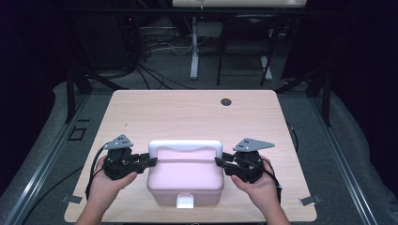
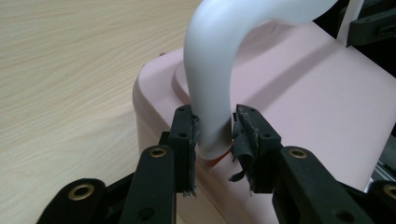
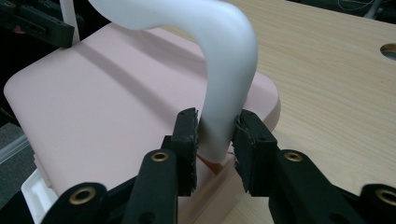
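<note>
Your left claw [image 2: 215,128] and right claw [image 3: 215,133] each clamp a leg of the white handle [image 1: 185,145]. The pink box [image 1: 185,180] sits on the counter [image 1: 187,112], latch [image 1: 185,201] fastened; lifting or opening remains.

One camera sits high up and looks forward and down on the whole table [image 1: 141,112]. Two more ride on each claw, very close up, facing each other across the same pink box [image 1: 185,176] with its white handle [image 1: 185,145].
</note>
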Demonstrator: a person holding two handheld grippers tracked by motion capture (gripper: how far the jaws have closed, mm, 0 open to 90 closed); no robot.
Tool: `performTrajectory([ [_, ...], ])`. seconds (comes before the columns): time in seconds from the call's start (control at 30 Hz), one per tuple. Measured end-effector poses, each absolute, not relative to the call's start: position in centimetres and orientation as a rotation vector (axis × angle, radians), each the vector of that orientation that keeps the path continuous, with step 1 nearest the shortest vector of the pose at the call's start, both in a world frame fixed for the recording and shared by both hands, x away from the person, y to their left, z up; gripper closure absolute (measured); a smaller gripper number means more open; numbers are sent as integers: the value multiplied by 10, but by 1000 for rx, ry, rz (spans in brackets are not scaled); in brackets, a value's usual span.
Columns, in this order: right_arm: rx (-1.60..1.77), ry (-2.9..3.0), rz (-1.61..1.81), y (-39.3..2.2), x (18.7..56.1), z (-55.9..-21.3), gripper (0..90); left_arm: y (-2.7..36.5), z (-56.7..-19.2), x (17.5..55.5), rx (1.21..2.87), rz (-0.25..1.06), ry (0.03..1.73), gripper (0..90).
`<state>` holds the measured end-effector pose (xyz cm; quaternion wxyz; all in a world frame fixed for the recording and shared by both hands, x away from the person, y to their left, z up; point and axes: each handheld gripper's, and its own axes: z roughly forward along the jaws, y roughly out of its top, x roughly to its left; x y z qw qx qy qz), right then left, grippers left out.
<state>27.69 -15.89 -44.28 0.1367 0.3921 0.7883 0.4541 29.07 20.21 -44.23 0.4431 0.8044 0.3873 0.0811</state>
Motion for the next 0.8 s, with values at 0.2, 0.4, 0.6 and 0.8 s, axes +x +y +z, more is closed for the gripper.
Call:
performTrajectory([
  [0.2,1106,2289,1291,-158,273,-444,719,204,-443,288,1981,198,963,733],
  [0.4,1109,2286,1296,-158,273,-444,729,204,-443,288,1982,195,961,734],
  [0.6,1124,2292,1301,-159,273,-443,735,203,-442,288,1986,190,968,736],
  [0.8,1137,2299,1282,-158,273,-441,737,203,-440,290,2006,186,967,736],
])
